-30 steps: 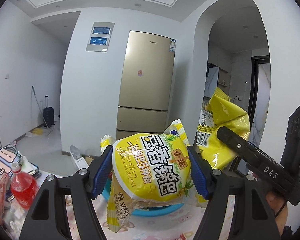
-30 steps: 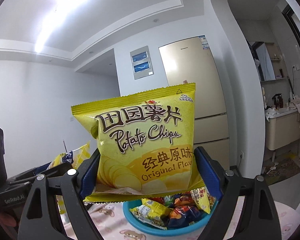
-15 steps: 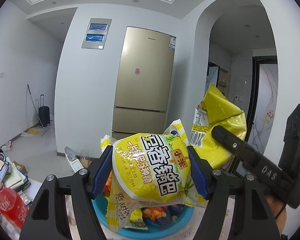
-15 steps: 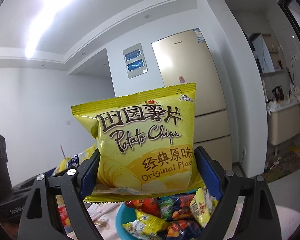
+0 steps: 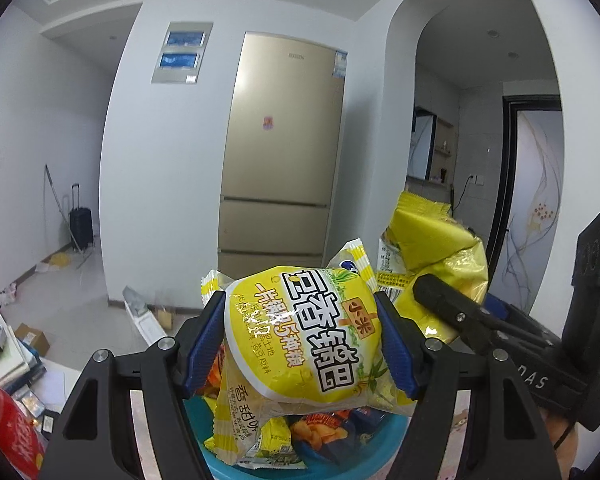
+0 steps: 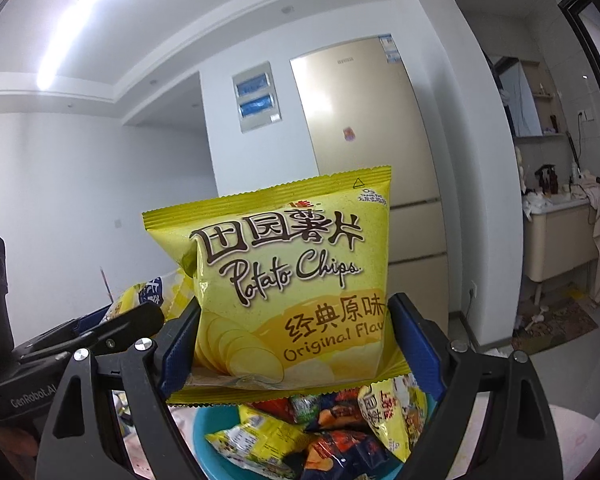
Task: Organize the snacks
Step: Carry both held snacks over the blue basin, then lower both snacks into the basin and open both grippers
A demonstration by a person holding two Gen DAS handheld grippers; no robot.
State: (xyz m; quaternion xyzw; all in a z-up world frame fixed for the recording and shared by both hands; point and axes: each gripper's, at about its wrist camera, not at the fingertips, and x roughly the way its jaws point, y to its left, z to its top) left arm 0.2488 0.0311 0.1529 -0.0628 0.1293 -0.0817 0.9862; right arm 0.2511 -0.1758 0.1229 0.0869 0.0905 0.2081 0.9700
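Closing in on the blue basin (image 5: 340,466), both claws now hang almost over it, where a second ago the basin sat lower and further off in each wrist view and only part of its load showed. The left claw (image 5: 300,346) is clamped at mid-width on a round yellow rice-cracker pack (image 5: 300,340), its blue pads pressed into both sides of the puffed wrapper, with a smaller yellow packet dangling beneath it over the heap. The right claw (image 6: 296,344) grips the potato chips bag (image 6: 292,280) by its lower part in the same way, the bag standing upright and blocking most of the view ahead. From the left wrist view the red bottle (image 5: 8,432) has slid to the frame's lower left edge, and the snacks piled in the basin have come into plain sight under the pack. The grip of neither claw has altered over that second. I judge that this is the carry-in ending: both packs are being brought to the basin on the pink-patterned surface (image 6: 568,436), and the release is what comes next. The basin is already heaped, so a bag dropped near the rim may slide off.
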